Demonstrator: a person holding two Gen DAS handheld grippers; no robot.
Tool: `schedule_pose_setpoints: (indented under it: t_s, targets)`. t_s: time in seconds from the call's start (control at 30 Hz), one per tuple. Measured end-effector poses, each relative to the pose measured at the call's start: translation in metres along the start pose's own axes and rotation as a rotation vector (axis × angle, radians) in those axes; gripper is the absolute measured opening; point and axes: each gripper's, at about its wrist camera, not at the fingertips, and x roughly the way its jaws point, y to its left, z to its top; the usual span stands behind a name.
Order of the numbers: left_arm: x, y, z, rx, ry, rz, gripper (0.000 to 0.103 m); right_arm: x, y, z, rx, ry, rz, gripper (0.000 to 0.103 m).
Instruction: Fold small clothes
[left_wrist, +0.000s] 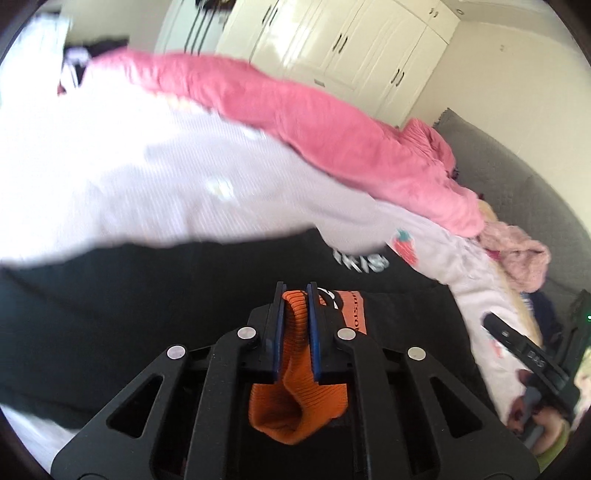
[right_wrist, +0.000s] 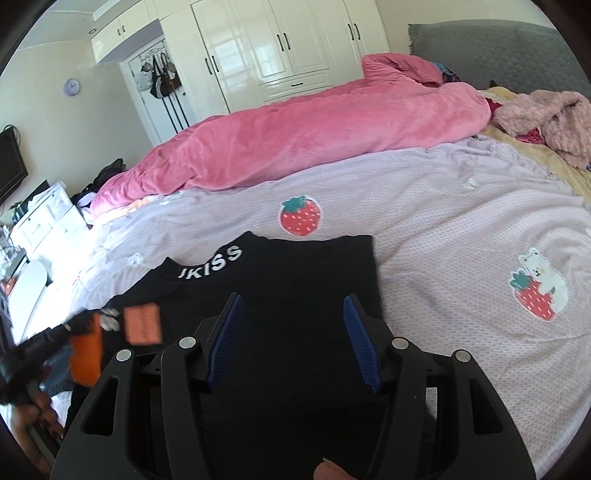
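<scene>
We list a left gripper (left_wrist: 295, 291), lower centre of the left wrist view, its blue pads clamped on an orange ribbed cuff (left_wrist: 295, 325); the cuff bulges out below the pads toward the camera; an orange label (left_wrist: 352, 310) with dark lettering sits just right of the pads.

We list a black garment (right_wrist: 295, 280), lying flat on the bed in the lower centre of the right wrist view; white letters reading "KISS" (right_wrist: 218, 260) run along its neckline toward the upper left; the orange cuff belongs to its left edge, where we see it blurred and raised in the left gripper at the lower left of that view.

We list a right gripper (right_wrist: 293, 310), lower centre of the right wrist view, its pads standing apart over the black garment with nothing pressed between them; whether the tips touch the cloth we cannot tell.

We list a lilac bedsheet (right_wrist: 424, 229) under the garment, printed with a strawberry (right_wrist: 300, 216) just above the garment and a white bear on a strawberry (right_wrist: 539, 284) at the right; a pink duvet (right_wrist: 295, 144) heaped across the upper middle; a pale pink fluffy garment (right_wrist: 546, 118) at the upper right; a grey headboard (right_wrist: 491, 48) behind it; white wardrobes (right_wrist: 273, 40) along the top; a round wall clock (right_wrist: 72, 87) at the upper left.
</scene>
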Motion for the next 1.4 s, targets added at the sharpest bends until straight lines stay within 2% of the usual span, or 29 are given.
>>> schedule_pose_setpoints:
  t_s: [0.07,0.23,0.3,0.47,0.6,0.77,0.87,0.93,1.0,1.07,1.17,1.27,1.33,1.4]
  targets:
    - [0.001,0.007,0.005,-0.008,0.005,0.011,0.005,0.0,-0.002,-0.001,-0.001,0.004,-0.007,0.055]
    - [0.014,0.029,-0.003,-0.062,0.085,0.043,0.009,0.001,0.002,-0.001,-0.018,0.006,-0.011,0.055]
    - [0.01,0.031,-0.003,-0.07,0.078,0.052,0.009,0.001,0.005,-0.003,-0.032,0.006,-0.013,0.055]
    - [-0.017,0.04,0.003,-0.079,0.002,0.087,0.009,0.005,0.013,-0.008,-0.069,0.025,-0.002,0.055]
    - [-0.023,0.032,0.003,-0.04,0.008,0.085,0.009,0.011,0.02,-0.012,-0.094,0.05,0.01,0.055]
    - [-0.01,0.005,-0.015,0.038,0.094,0.028,0.009,0.018,0.031,-0.019,-0.144,0.083,0.029,0.055]
    - [0.008,0.0,-0.027,0.068,0.168,0.048,0.009,0.02,0.037,-0.022,-0.175,0.101,0.04,0.055]
    - [0.023,0.007,-0.036,0.067,0.225,0.103,0.017,0.023,0.039,-0.024,-0.19,0.117,0.043,0.055]
    - [0.03,0.016,-0.039,0.044,0.25,0.12,0.019,0.03,0.037,-0.027,-0.192,0.161,0.051,0.055]
    - [0.029,0.021,-0.039,0.02,0.25,0.101,0.02,0.039,0.029,-0.032,-0.181,0.208,0.028,0.055]
    - [0.025,0.017,-0.041,0.046,0.237,0.115,0.021,0.051,0.018,-0.039,-0.176,0.253,-0.045,0.055]
    - [0.022,0.015,-0.043,0.05,0.231,0.119,0.024,0.049,0.018,-0.04,-0.184,0.246,-0.047,0.055]
    - [0.019,0.017,-0.042,0.046,0.223,0.13,0.036,0.045,0.019,-0.04,-0.189,0.238,-0.043,0.058]
    - [0.014,0.021,-0.043,0.028,0.215,0.131,0.041,0.04,0.019,-0.041,-0.184,0.23,-0.03,0.06]
